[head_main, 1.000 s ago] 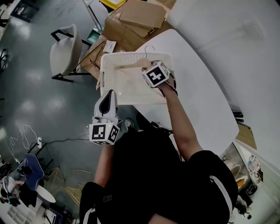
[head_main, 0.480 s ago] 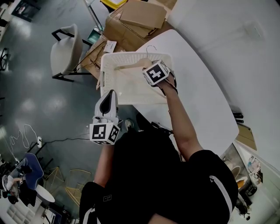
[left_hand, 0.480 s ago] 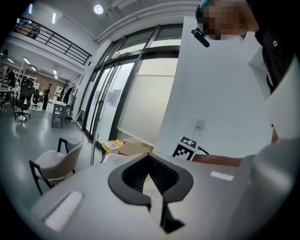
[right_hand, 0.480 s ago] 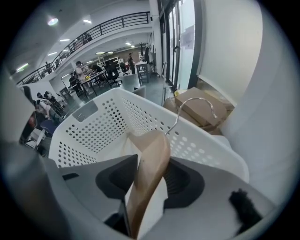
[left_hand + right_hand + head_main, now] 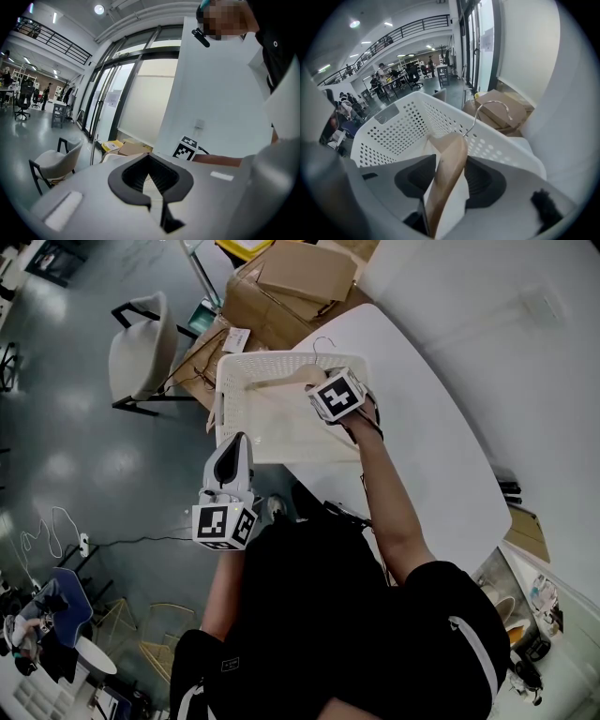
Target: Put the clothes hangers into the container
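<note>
Now, hanger (image 5: 446,174) lengthwise between right gripper's (image 5: 451,165) just-opened fingers (image 5: 486,180), hook beyond basket (image 5: 393,131) rim; left gripper's (image 5: 149,159) fingers together.

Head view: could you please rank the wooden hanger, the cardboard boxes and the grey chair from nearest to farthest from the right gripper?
1. The wooden hanger: between the jaws of the right gripper, which have just been opening, over the white basket.
2. The cardboard boxes: beyond the basket, past the table's end.
3. The grey chair: farthest, on the floor, off to the left.
</note>
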The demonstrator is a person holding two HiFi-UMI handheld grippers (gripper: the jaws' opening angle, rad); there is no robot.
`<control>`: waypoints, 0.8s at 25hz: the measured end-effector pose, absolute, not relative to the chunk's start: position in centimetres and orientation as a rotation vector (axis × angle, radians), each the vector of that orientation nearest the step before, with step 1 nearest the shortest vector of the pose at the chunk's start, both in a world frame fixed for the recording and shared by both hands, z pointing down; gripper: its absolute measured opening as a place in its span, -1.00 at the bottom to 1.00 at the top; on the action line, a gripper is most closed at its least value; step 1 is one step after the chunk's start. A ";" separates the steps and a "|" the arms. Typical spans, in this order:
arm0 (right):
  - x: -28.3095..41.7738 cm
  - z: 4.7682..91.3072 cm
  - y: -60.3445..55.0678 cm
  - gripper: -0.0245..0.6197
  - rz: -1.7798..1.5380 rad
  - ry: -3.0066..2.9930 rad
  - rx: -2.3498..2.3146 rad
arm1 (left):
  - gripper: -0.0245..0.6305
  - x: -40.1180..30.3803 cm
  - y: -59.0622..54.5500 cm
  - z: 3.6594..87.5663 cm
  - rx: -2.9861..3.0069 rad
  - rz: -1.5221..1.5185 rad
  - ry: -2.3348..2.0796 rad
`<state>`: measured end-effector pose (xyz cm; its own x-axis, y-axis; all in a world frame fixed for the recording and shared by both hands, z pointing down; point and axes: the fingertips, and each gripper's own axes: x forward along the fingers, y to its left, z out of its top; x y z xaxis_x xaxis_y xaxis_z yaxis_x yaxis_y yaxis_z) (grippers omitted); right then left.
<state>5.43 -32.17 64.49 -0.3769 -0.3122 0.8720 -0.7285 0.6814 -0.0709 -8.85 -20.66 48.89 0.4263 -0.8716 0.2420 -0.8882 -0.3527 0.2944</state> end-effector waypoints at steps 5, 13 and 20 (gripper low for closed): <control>5.6 64.0 -32.0 -0.30 0.548 -1.970 0.810 | -0.92 -9.0 -20.6 48.7 2.311 0.048 -1.505; 6.6 62.4 -32.0 -0.30 0.533 -1.987 0.901 | -0.92 -9.3 -20.1 48.3 2.324 0.026 -1.504; 7.8 59.0 -30.8 -0.30 0.503 -1.994 1.007 | -0.92 -9.7 -19.0 47.5 2.342 0.003 -1.498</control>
